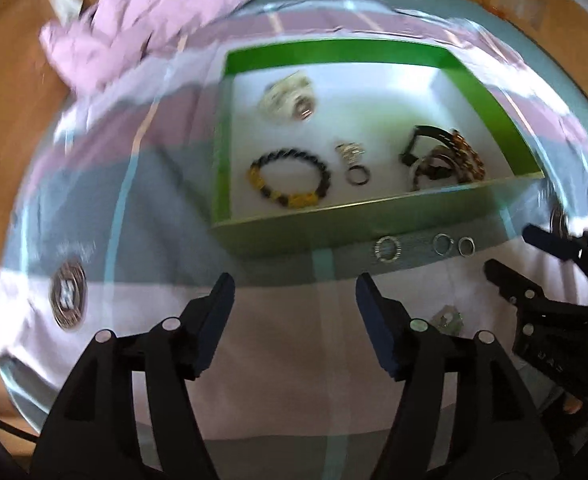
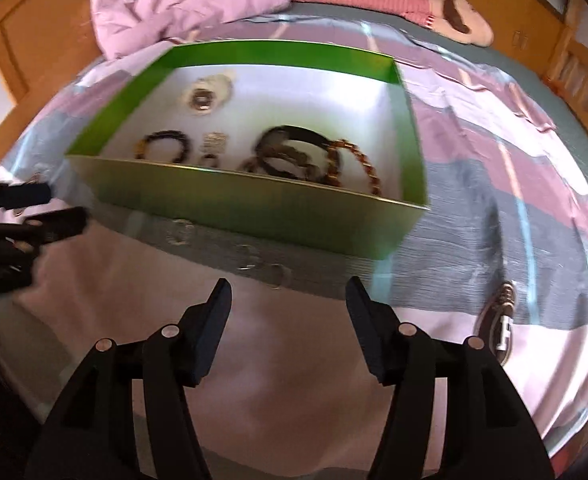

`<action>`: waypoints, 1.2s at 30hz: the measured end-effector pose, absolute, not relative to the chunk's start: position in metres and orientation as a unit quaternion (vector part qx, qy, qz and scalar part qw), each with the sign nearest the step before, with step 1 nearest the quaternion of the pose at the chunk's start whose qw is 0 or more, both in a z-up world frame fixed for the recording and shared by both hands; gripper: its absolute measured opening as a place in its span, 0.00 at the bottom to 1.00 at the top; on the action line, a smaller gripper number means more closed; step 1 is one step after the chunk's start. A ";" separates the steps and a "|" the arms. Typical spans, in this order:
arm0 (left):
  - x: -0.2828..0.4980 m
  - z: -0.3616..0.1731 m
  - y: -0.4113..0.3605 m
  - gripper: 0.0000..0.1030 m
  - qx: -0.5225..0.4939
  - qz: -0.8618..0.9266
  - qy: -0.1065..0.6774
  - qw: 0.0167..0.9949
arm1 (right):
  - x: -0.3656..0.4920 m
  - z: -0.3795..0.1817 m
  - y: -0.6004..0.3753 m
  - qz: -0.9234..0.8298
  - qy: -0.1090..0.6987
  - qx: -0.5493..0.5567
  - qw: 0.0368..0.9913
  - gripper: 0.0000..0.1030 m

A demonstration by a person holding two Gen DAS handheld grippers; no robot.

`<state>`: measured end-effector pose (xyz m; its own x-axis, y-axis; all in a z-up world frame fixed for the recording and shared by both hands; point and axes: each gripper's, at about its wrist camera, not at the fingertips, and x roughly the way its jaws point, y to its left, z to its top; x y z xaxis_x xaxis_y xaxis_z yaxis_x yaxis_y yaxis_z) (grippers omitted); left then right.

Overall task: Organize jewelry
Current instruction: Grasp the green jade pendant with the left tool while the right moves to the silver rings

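A green box (image 1: 294, 226) (image 2: 254, 208) with a white floor sits on the striped cloth. Inside lie a black and yellow bead bracelet (image 1: 290, 178), a pale brooch (image 1: 288, 96), small rings (image 1: 352, 162) and a pile of brown and black bracelets (image 1: 444, 158) (image 2: 314, 158). Three silver rings (image 1: 426, 246) (image 2: 250, 260) lie on the cloth in front of the box. My left gripper (image 1: 294, 292) is open and empty before the box. My right gripper (image 2: 288, 294) is open and empty, just short of the rings; it shows at the right of the left wrist view (image 1: 530, 256).
A round dark medallion (image 1: 69, 294) (image 2: 500, 322) lies on the cloth away from the box. A small metal charm (image 1: 448, 320) lies near my left gripper's right finger. A crumpled pink cloth (image 1: 146, 20) (image 2: 190, 0) is behind the box. Wooden furniture surrounds the table.
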<state>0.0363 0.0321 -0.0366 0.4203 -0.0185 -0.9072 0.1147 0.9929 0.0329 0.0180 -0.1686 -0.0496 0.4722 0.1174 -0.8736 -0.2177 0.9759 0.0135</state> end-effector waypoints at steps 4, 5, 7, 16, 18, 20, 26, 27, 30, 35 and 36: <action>0.041 -0.046 0.049 0.64 -0.001 -0.032 0.564 0.825 | 0.027 -0.062 -0.183 0.095 0.523 -0.013 0.847 0.57; 0.041 -0.049 0.049 0.64 -0.004 -0.033 0.568 0.822 | 0.028 -0.065 -0.185 0.092 0.528 -0.006 0.844 0.57; 0.041 -0.052 0.045 0.65 -0.004 -0.036 0.573 0.819 | 0.031 -0.069 -0.187 0.087 0.531 0.000 0.843 0.57; 0.039 -0.058 0.025 0.71 0.023 -0.052 0.579 0.813 | 0.024 -0.072 -0.162 0.140 0.556 -0.001 0.819 0.57; 0.040 -0.059 0.027 0.72 0.023 -0.049 0.580 0.813 | 0.014 -0.069 -0.148 0.178 0.567 -0.016 0.804 0.57; 0.041 -0.060 0.030 0.73 0.021 -0.044 0.582 0.812 | 0.002 -0.067 -0.133 0.206 0.566 -0.046 0.797 0.57; 0.042 -0.061 0.036 0.74 0.015 -0.035 0.585 0.810 | -0.032 -0.079 -0.108 0.233 0.568 -0.135 0.778 0.43; 0.043 -0.061 0.036 0.74 0.015 -0.035 0.585 0.810 | -0.035 -0.078 -0.107 0.233 0.559 -0.147 0.782 0.29; 0.042 -0.061 0.034 0.74 0.018 -0.037 0.584 0.811 | -0.034 -0.073 -0.113 0.237 0.556 -0.141 0.785 0.10; 0.043 -0.063 0.030 0.74 0.021 -0.036 0.585 0.810 | -0.035 -0.070 -0.123 0.238 0.542 -0.138 0.794 0.10; 0.043 -0.063 0.030 0.74 0.020 -0.036 0.586 0.810 | -0.034 -0.067 -0.128 0.236 0.534 -0.137 0.800 0.10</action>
<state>0.0432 0.0300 -0.0628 0.3117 -0.0350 -0.9495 0.0812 0.9966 -0.0101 -0.0335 -0.1282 -0.0666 0.3183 0.2307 -0.9195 -0.5237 0.8513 0.0323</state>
